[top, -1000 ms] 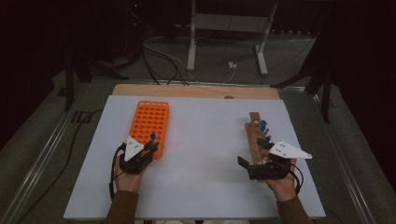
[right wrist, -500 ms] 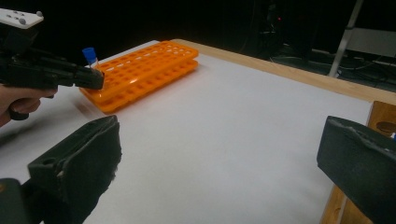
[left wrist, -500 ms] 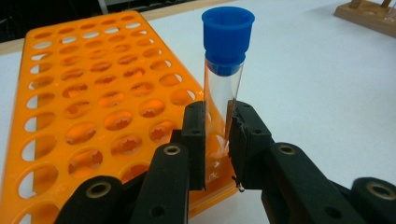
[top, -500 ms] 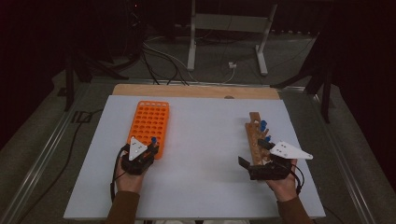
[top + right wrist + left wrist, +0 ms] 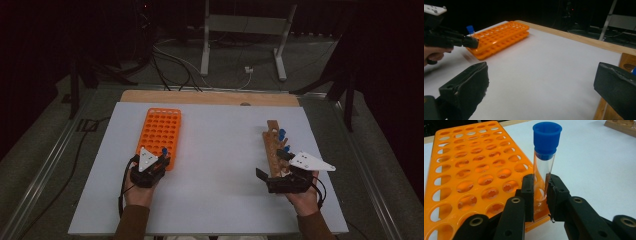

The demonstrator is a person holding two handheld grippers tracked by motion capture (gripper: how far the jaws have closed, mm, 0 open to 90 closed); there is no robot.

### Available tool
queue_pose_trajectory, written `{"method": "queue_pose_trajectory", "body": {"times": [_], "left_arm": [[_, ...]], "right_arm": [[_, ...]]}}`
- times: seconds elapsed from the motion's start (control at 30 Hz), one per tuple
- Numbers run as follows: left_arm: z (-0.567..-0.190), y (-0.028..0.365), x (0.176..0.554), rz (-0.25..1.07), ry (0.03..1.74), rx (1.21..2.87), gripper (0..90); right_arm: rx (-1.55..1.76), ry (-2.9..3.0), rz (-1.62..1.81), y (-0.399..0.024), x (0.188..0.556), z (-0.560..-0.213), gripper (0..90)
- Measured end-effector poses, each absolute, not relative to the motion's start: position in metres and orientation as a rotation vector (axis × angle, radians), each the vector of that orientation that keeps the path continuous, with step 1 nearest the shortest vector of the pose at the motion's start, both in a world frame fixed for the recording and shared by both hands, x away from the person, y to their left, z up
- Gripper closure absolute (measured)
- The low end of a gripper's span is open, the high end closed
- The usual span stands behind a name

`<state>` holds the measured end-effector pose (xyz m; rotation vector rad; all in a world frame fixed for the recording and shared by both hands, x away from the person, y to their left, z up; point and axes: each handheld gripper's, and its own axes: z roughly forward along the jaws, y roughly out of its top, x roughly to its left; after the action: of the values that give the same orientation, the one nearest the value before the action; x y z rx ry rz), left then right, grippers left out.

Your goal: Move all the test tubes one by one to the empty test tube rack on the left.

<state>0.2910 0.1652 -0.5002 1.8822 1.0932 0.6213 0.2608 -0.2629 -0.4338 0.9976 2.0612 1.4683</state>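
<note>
No brand, label or writing can be read on anything here: the tube, both racks and the grippers are all plain.

Over at the left gripper (image 5: 541, 195), the jaws are clamped tight on the lower part of a clear tube (image 5: 543, 173) with a blue cap (image 5: 547, 138). In the left gripper view the tube stands about upright, its bottom end at the near right corner of the orange rack (image 5: 466, 177); whether it sits in a hole there I cannot tell, as the jaws hide the base. The holes that show in the orange rack are all empty. From the high view, that gripper sits at the near right corner of the orange rack (image 5: 160, 132), on the left half of the white counter (image 5: 220, 150).

Across on the right, the right gripper (image 5: 541, 87) has its jaws spread wide with nothing between them, just bare counter. In the high view it lies at the near end of a wooden rack (image 5: 274, 147) that carries a few blue-capped tubes (image 5: 282, 134).

The middle of the counter between the two racks is open white surface. Beyond the far wooden edge, cables (image 5: 175, 62) trail over the dark floor beside a metal stand (image 5: 240, 30).
</note>
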Motion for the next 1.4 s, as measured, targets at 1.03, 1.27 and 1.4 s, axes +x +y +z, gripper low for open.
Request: {"method": "queue_pose_trajectory", "body": {"times": [1.03, 1.27, 1.4], "left_arm": [[-0.472, 0.202, 0.263, 0.631, 1.147, 1.619, 0.8], [-0.474, 0.202, 0.263, 0.635, 1.167, 1.615, 0.8], [-0.475, 0.202, 0.264, 0.637, 1.174, 1.619, 0.8]], "right_arm": [[1.164, 2.037, 1.218, -0.313, 0.276, -0.442, 37.0], [1.154, 2.084, 1.130, -0.312, 0.279, -0.450, 63.0], [1.158, 2.078, 1.108, -0.312, 0.281, -0.453, 72.1]]}}
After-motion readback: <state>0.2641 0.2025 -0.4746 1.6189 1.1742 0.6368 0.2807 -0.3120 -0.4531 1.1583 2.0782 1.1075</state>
